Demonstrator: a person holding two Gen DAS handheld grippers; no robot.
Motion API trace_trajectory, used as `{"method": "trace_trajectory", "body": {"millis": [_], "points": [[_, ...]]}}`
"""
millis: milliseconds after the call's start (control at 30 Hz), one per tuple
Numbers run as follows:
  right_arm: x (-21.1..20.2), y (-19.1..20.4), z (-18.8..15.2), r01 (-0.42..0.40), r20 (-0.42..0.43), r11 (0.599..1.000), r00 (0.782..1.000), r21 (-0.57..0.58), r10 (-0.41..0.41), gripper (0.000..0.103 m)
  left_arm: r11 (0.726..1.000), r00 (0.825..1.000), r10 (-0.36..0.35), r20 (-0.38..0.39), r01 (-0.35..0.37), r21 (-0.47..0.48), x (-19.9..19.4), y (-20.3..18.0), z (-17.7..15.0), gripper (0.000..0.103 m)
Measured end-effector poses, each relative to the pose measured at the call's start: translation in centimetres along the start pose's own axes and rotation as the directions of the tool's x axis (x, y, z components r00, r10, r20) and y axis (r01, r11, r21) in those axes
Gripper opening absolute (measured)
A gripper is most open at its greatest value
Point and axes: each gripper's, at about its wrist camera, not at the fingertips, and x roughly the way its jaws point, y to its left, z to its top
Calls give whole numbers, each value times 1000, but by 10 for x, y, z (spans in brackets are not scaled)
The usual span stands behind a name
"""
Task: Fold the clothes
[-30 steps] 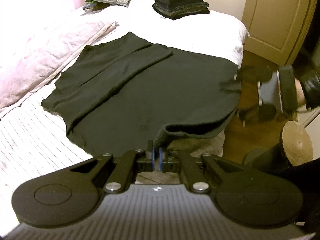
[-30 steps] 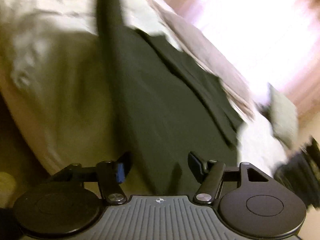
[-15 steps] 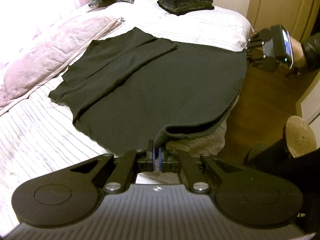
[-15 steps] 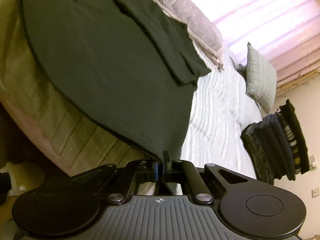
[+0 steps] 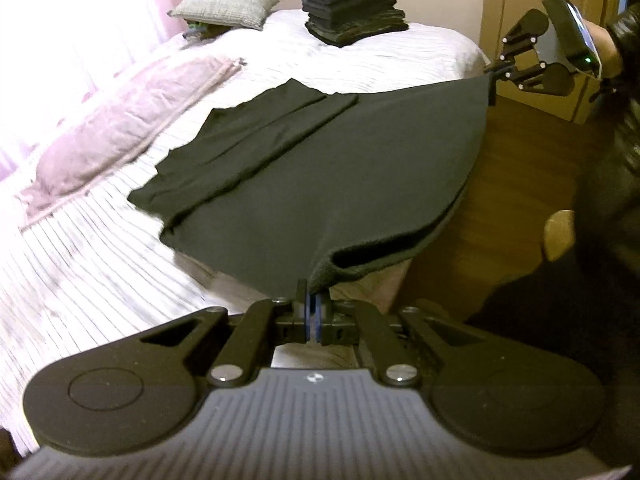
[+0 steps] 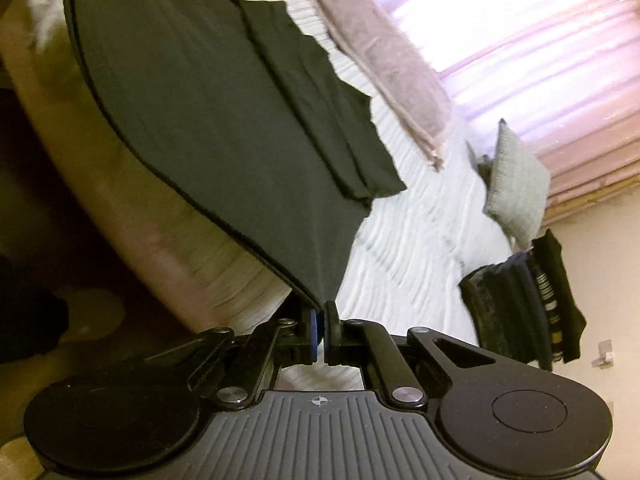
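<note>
Two hand-held grippers, each pinching one near corner of a black garment (image 5: 320, 168) spread over a bed (image 5: 100, 264). Left gripper (image 5: 312, 312) fully closed, blue pads pressed together on the hem corner nearest its camera. Right gripper (image 5: 498, 70) also clamped tight on the opposite hem corner, seen at upper right of the left view, held by a hand (image 5: 600, 36) in a dark sleeve; same clamp in its own camera as right gripper (image 6: 319, 332), fabric rising straight from between the closed fingers.

Garment lying with long axis running from the held hem, at the bed's edge, away toward the window side. Wide hem stretched between both grippers and lifted a little off the mattress, sagging in a shallow curve past the bed's edge, two layers parting slightly near the left gripper. Far end narrower, flat on the white ribbed bedding, with a sleeve or side panel folded inward as a long strip along the body. Matte, dark, plain cloth, no visible print.

Beyond: pink duvet (image 5: 120, 120) alongside the garment, grey cushion (image 5: 228, 2) by the window, stack of folded dark clothes (image 5: 352, 4) at the far end of the bed, also visible as stack of folded dark clothes (image 6: 528, 304). Wooden floor (image 5: 512, 168) to the right.
</note>
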Motion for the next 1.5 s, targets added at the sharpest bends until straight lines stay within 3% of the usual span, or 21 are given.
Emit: {"method": "trace_trajectory", "body": {"millis": [200, 367, 467, 600, 767, 833, 867, 900, 1067, 1133, 1233, 1367, 1500], "points": [[-31, 23, -1, -19, -33, 999, 999, 32, 21, 0, 996, 1000, -24, 9, 24, -80, -11, 5, -2, 0], [-19, -29, 19, 76, -5, 995, 997, 66, -76, 0, 994, 998, 24, 58, -18, -108, 1, 45, 35, 0], [1, -67, 36, 74, 17, 990, 997, 116, -77, 0, 988, 997, 47, 61, -38, -150, 17, 75, 61, 0], [35, -80, 56, -31, 77, 987, 997, 155, 20, 0, 983, 998, 56, 42, -48, -179, 35, 105, 85, 0], [54, -37, 86, -231, 160, 958, 965, 167, 205, 0, 980, 999, 32, 8, -29, -196, 56, 126, 104, 0], [53, -14, 94, -282, 181, 944, 951, 174, 250, 28, 981, 1000, 26, -13, -28, -191, 66, 133, 105, 0], [53, -5, 97, -301, 196, 936, 944, 181, 265, 76, 981, 1000, 24, -19, -27, -192, 69, 135, 106, 0], [52, 2, 98, -309, 217, 932, 939, 191, 267, 90, 981, 999, 23, -25, -27, -193, 73, 138, 108, 0], [69, 24, 89, -330, 167, 910, 941, 251, 295, 90, 978, 998, 19, -59, -31, -208, 90, 152, 116, 0], [91, 21, 70, -353, 113, 865, 935, 356, 335, 90, 976, 997, 22, -81, -39, -213, 98, 159, 117, 0], [126, 16, 32, -374, 77, 735, 911, 565, 405, 90, 979, 994, 29, -108, -50, -199, 110, 166, 116, 0], [155, 20, 5, -420, 156, 571, 878, 706, 454, 89, 981, 991, 38, -131, -62, -183, 122, 169, 107, 0], [177, 23, -11, -465, 252, 410, 844, 785, 474, 71, 984, 987, 59, -151, -83, -157, 132, 167, 94, 0]]}}
